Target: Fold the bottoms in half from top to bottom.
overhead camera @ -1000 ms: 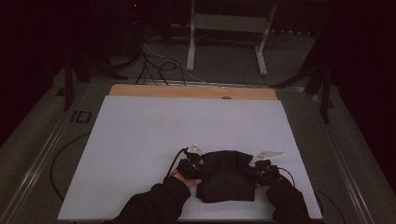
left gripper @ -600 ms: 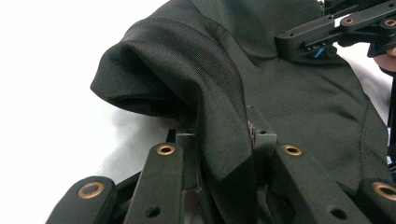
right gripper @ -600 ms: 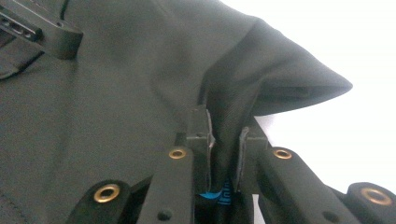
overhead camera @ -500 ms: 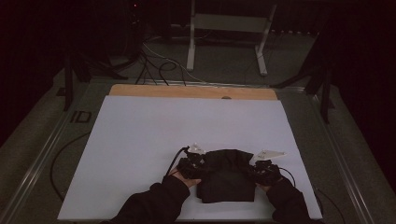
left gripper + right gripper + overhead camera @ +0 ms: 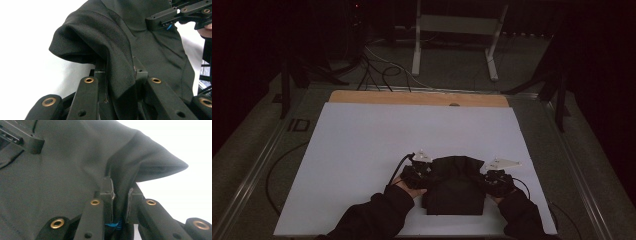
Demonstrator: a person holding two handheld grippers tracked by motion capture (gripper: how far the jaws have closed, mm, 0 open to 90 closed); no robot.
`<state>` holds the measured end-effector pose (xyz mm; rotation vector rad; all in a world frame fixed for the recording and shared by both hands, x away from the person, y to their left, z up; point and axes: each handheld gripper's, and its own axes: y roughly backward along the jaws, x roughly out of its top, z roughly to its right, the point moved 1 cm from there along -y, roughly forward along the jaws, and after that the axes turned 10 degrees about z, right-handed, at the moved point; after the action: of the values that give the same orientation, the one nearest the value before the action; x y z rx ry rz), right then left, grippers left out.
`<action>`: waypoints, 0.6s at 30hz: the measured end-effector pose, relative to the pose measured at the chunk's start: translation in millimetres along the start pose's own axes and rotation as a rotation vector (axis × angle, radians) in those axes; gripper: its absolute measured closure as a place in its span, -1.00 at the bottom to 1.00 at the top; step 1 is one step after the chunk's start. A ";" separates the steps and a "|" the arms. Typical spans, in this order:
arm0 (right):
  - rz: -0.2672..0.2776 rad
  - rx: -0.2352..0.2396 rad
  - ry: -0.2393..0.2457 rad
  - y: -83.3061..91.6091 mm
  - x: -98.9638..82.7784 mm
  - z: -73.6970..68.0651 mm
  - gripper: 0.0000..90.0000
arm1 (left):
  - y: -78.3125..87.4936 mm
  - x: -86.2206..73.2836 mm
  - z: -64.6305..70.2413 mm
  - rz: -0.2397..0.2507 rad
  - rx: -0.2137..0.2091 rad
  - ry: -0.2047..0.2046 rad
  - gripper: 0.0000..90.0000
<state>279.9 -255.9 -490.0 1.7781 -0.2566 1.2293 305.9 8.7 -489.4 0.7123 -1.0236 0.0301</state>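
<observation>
Pinching opposite folds of the black cloth [image 5: 456,187] on the white bench [image 5: 362,150], left gripper [image 5: 117,72] and right gripper [image 5: 120,192] seem clamped tight.

The scene holds 1 black garment [image 5: 455,187], lying near the front edge of 1 white counter [image 5: 362,150]. There are 2 claws: 1 left claw [image 5: 417,172] on the garment's left side, 1 right claw [image 5: 496,181] on its right. 2 dark sleeves [image 5: 372,220] enter from the near side.
</observation>
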 end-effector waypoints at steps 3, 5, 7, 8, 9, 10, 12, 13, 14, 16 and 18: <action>0.011 -0.003 0.006 0.6 2.9 -0.9 0.77 | 2.4 3.0 -0.3 0.003 -0.004 -0.005 0.65; 0.012 -0.009 0.007 1.1 4.0 -0.9 0.77 | 4.4 5.4 -0.3 0.010 -0.002 -0.009 0.65; 0.038 -0.014 0.013 2.1 8.3 -2.0 0.77 | 6.4 7.7 -0.3 0.015 -0.001 -0.017 0.65; 0.041 -0.016 0.018 2.4 9.7 -2.8 0.77 | 7.4 8.7 -0.6 0.017 -0.002 -0.020 0.65; 0.044 -0.021 0.027 2.7 11.0 -3.1 0.77 | 8.5 9.8 -0.8 0.018 0.000 -0.021 0.65; 0.052 -0.021 0.025 2.6 12.1 -3.7 0.77 | 9.7 10.8 -1.2 0.015 -0.001 -0.027 0.65; 0.051 -0.021 0.032 1.8 14.2 -3.9 0.77 | 11.3 12.3 -1.6 0.020 0.001 -0.025 0.65; 0.057 -0.019 0.034 1.1 15.0 -3.8 0.77 | 12.1 13.0 -1.8 0.022 0.003 -0.025 0.65; 0.047 -0.019 0.033 0.8 16.2 -4.1 0.77 | 13.1 13.7 -2.3 0.024 0.005 -0.025 0.65; 0.055 -0.017 0.036 0.0 17.1 -3.9 0.77 | 14.4 14.5 -2.9 0.023 0.004 -0.026 0.65; 0.060 -0.015 0.042 -1.8 21.0 -5.0 0.77 | 17.3 16.3 -4.2 0.030 0.008 -0.024 0.65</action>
<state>287.9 -244.4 -473.4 1.7410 -0.2963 1.3024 312.0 19.7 -468.7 0.7065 -1.0573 0.0517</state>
